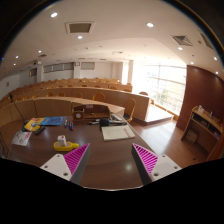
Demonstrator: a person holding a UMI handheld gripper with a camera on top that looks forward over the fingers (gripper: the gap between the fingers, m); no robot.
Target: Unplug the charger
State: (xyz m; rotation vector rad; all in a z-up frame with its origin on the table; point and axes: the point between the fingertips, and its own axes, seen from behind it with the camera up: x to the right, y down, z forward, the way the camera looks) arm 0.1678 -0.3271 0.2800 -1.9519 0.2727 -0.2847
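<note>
Gripper view, nearest first:
Gripper (102, 160): we read the two fingers as spread wide, magenta pads (75, 157) facing inward, nothing between them. We judge this an approach posture, held high and level over the table.
Table (100, 150): brown wooden top, running ahead beneath the fingers.
Yellow object (65, 146): lies on the table just ahead of the left finger; we cannot tell what it is.
White papers (117, 131): flat on the table, beyond the fingers, slightly right.
Blue items (48, 122): further left on the table; identity unclear.
Charger: we cannot pick it out; small dark items (92, 113) sit far along the table, too small to name.
Room: rows of chairs (80, 88) beyond, bright window (160, 80) at right.
Task status: we judge unplugging not yet begun.
</note>
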